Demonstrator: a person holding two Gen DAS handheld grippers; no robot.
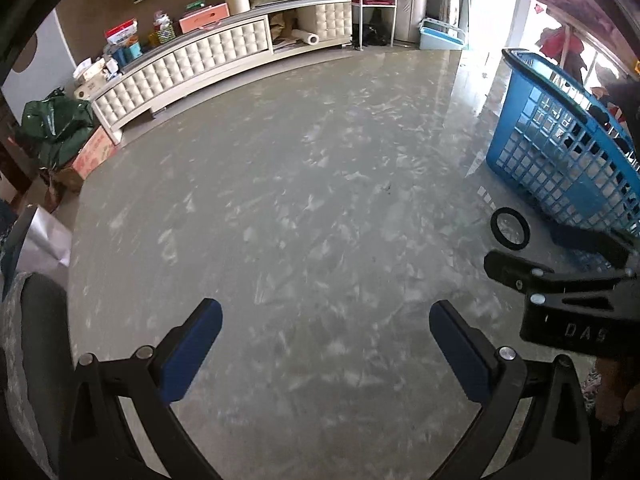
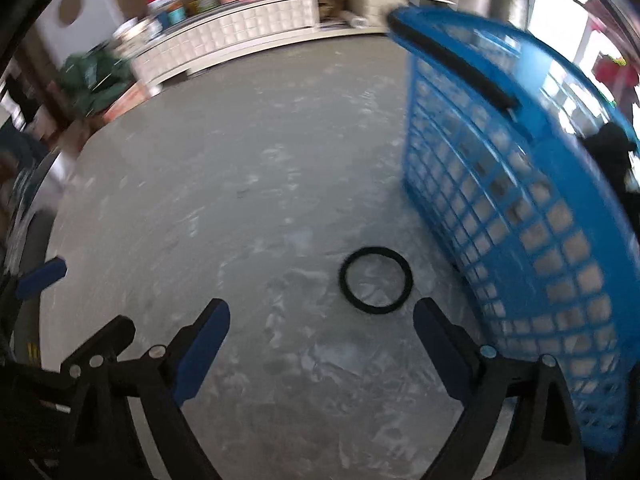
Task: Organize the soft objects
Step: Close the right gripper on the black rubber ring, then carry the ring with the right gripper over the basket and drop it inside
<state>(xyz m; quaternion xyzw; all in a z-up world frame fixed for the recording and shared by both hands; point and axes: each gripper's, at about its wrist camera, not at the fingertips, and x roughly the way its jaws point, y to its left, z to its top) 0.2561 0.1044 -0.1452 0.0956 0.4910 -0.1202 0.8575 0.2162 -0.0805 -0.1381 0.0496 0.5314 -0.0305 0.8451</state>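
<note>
A blue plastic lattice basket [image 1: 560, 148] stands on the grey marble table at the right; it also shows in the right wrist view [image 2: 520, 200], with a dark soft item [image 2: 612, 148] at its rim. A black ring [image 2: 375, 280] lies flat on the table just left of the basket, ahead of my right gripper [image 2: 322, 320]; the ring also shows in the left wrist view [image 1: 510, 228]. My right gripper is open and empty. My left gripper [image 1: 326, 316] is open and empty over bare table. The right gripper's fingers [image 1: 516, 270] show at the right of the left wrist view.
The grey marble table [image 1: 300, 200] fills both views. Behind it runs a white tufted cabinet [image 1: 208, 56] with boxes and bottles on top. A green bag [image 1: 56, 124] on a carton sits at the left. A white shelf rack [image 1: 376, 0] stands at the back.
</note>
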